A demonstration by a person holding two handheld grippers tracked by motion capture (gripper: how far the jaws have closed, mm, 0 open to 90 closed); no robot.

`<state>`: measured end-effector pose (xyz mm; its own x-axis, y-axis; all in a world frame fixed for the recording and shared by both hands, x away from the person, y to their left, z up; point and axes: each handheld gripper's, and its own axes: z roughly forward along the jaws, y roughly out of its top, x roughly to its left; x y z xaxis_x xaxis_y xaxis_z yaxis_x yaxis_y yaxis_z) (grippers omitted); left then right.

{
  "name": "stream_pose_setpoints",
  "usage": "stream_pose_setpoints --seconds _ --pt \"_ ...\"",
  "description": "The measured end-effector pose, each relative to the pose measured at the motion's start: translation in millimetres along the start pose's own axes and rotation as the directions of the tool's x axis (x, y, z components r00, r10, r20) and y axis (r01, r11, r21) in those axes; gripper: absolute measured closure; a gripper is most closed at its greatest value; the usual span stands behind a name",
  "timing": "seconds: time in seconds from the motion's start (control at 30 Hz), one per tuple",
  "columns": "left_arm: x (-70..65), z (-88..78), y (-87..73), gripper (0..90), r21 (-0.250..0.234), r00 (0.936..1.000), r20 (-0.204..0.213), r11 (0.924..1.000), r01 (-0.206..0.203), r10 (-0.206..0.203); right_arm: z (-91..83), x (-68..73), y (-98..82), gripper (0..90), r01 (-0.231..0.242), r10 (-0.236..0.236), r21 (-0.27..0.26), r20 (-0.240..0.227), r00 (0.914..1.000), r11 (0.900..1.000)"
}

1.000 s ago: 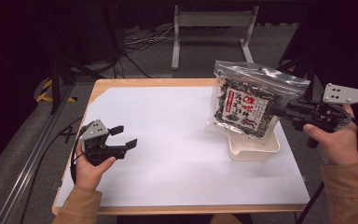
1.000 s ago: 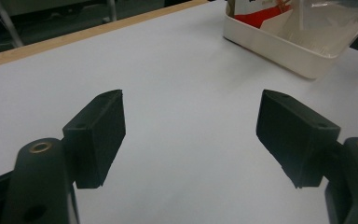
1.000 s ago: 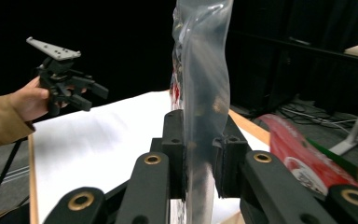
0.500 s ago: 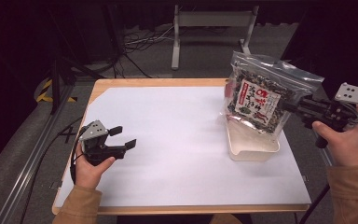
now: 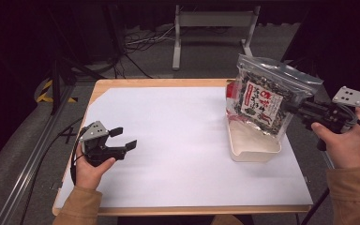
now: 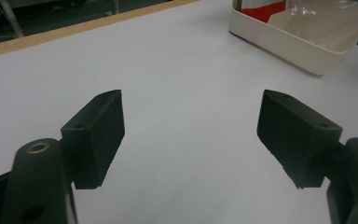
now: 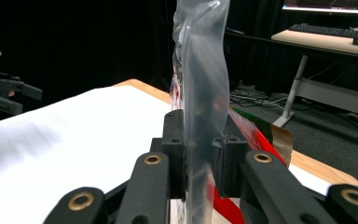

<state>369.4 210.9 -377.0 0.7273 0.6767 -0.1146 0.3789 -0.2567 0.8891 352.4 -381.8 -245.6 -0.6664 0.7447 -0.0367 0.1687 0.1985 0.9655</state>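
A clear zip bag of dark dried food with a red and white label (image 5: pixel 262 98) hangs in the air above a cream plastic tray (image 5: pixel 254 151) at the table's right. My right gripper (image 5: pixel 294 108) is shut on the bag's right edge; in the right gripper view the clear bag (image 7: pixel 200 84) stands edge-on, pinched between the two jaws of that gripper (image 7: pixel 200 163). My left gripper (image 5: pixel 124 138) rests at the table's left with its jaws wide apart and nothing between them, as the left gripper view (image 6: pixel 191 135) shows over the white sheet.
A white sheet (image 5: pixel 178 140) covers most of the wooden table (image 5: pixel 159 83). The cream tray (image 6: pixel 303 46) holds a red and clear packet. Beyond the far edge are cables and a metal stand leg (image 5: pixel 177 42) on the floor.
The right hand has swung the bag rightward and stood it more upright above the tray. The left gripper has stayed where it was.
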Motion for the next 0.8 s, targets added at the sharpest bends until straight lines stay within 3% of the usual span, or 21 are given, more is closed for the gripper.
stream_pose_setpoints --seconds 0.17,0.5,0.8 --pt "0.5 -0.3 -0.2 23.8 0.001 1.0000 -0.001 1.0000 -0.004 0.004 6.7 -3.8 -8.1 77.1 -0.015 0.014 0.033 0.017 0.9997 0.999" --pt "1.6 0.1 -1.6 23.8 0.005 1.0000 -0.004 1.0000 -0.007 0.007 18.0 -1.4 -19.0 77.1 0.015 -0.020 0.100 0.053 0.9984 0.995" --pt "1.1 -1.0 -1.8 23.7 0.002 1.0000 -0.009 1.0000 -0.004 0.004 27.0 2.7 -31.6 77.1 0.023 -0.029 0.143 0.040 0.9988 0.989"
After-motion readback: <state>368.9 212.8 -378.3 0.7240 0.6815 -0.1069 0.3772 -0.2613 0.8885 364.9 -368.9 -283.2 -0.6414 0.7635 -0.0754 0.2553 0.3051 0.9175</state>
